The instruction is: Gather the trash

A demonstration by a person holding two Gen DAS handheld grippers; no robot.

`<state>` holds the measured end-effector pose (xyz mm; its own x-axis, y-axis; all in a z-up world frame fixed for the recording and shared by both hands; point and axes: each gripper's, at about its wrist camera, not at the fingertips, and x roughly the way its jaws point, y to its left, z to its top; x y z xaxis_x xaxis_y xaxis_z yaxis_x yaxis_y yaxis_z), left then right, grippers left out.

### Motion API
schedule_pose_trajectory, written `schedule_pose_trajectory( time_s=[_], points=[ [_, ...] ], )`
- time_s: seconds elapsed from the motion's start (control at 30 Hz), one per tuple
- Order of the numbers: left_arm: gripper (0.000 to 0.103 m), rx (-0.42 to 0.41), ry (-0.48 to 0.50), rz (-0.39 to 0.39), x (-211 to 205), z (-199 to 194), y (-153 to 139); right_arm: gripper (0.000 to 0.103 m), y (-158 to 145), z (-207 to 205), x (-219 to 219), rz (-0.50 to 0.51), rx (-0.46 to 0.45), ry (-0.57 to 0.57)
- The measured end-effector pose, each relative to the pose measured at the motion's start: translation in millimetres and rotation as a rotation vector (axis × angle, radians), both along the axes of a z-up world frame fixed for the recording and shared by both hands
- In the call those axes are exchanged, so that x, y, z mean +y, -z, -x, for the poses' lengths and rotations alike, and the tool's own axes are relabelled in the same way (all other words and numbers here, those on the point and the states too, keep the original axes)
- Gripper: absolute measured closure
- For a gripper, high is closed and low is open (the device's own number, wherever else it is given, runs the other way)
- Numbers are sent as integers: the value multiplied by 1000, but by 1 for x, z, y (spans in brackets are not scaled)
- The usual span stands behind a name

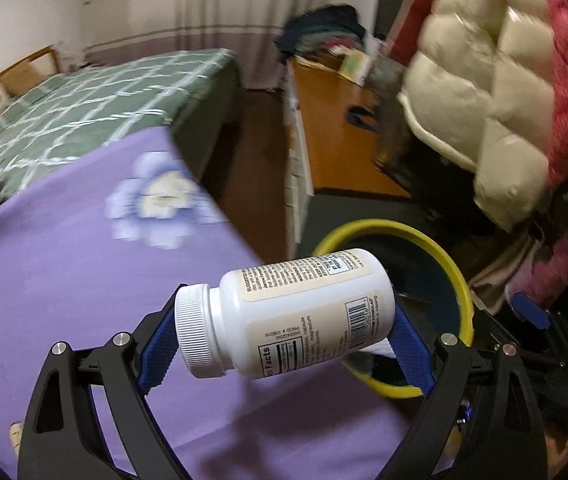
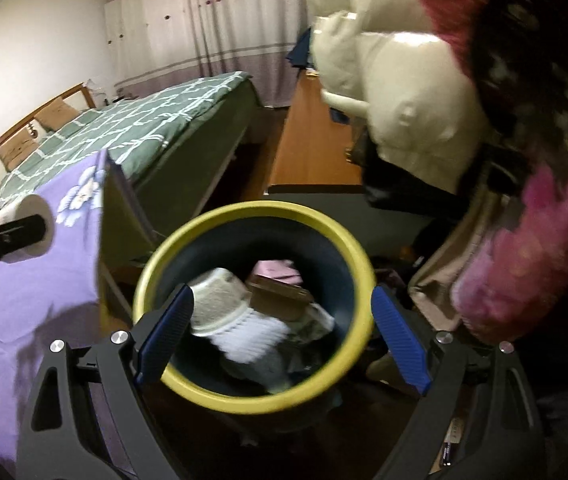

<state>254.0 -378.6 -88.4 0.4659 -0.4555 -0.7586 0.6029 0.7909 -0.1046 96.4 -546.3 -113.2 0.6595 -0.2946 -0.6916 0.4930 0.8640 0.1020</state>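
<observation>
A white pill bottle (image 1: 295, 312) lies crosswise in my left gripper (image 1: 285, 314), which is shut on it end to end: cap against the left pad, base against the right. It hangs over the edge of the purple sheet, just left of a yellow-rimmed dark bin (image 1: 457, 276). In the right wrist view the bin (image 2: 244, 211) sits straight below my right gripper (image 2: 280, 308), which is open and holds nothing. Inside lie a white paper cup (image 2: 216, 300), a brown box (image 2: 280, 296) and white tissue (image 2: 252, 336). The bottle's base (image 2: 34, 224) shows at the far left.
A bed with a purple flowered sheet (image 1: 84, 280) and green checked cover (image 1: 84, 108) fills the left. A wooden desk (image 1: 335, 120) stands behind the bin. A cream and pink padded jacket (image 1: 503, 80) hangs close on the right. Dark floor surrounds the bin.
</observation>
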Motion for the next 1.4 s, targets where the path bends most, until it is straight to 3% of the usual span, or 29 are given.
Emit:
schedule_pose_trajectory(
  time_s=[0.47,0.63,0.83,1.03,1.27,1.4],
  points=[
    [13,92,141,-131,-110,6,51,17,-12,56,-33,7,-36,74],
    [5,82,124,-98,-102,14,42,17,-13,57,-23,6,-38,60],
    [5,2,92,-40,-44,29,-1,17,-17,56,-9,5,-46,21],
    [5,-94,11,55,43,62,-48,15,-34,59,14,15,-88,-33],
    [5,-248,-228,65,177,123,-73,14,-48,58,54,2,-130,-158],
    [5,-281,-362,88,249,154,-80,13,-58,58,83,17,-145,-234]
  ],
)
